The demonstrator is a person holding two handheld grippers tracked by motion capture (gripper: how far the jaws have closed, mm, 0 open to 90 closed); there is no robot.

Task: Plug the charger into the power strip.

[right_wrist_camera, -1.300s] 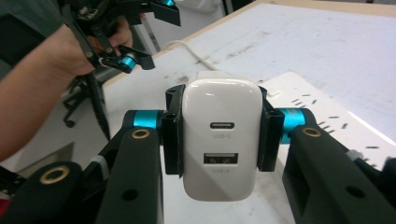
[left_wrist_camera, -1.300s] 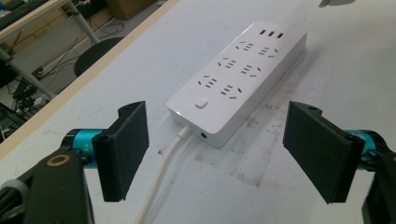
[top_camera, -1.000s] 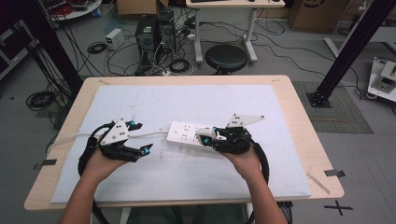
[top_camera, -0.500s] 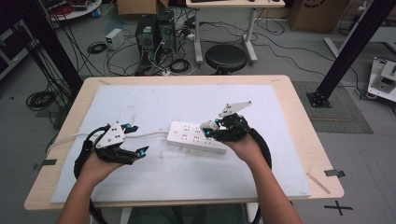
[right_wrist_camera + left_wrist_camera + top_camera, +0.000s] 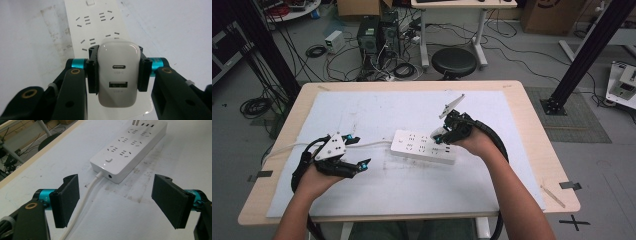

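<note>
The right tongs (image 5: 117, 72) are clamped on a white USB charger (image 5: 118, 75), one black jaw pressed against each of its side faces. In the right gripper view the charger's port face looks back at the camera, with an oval USB-C slot above a rectangular USB-A slot. Directly beyond the charger, past the tips of these tongs, lies the white power strip (image 5: 100, 27), its rows of socket slots running away from the charger toward a small square switch at the far end.

In the high view the right tongs (image 5: 443, 136) sit over the end of the power strip (image 5: 423, 147) nearest the right hand (image 5: 474, 142), tilted down toward the sockets.

The left tongs (image 5: 115, 200) stand wide apart and hold nothing. Ahead of them, between the lines of the two jaws, is the switch end of the power strip (image 5: 130, 147), and its white cord (image 5: 86, 197) runs from that end back past the inner face of the jaw on the view's left. In the high view the left tongs (image 5: 358, 152) hover low over the white sheet (image 5: 412, 190) covering the table (image 5: 532, 150), near the strip's cord end but apart from it.
</note>
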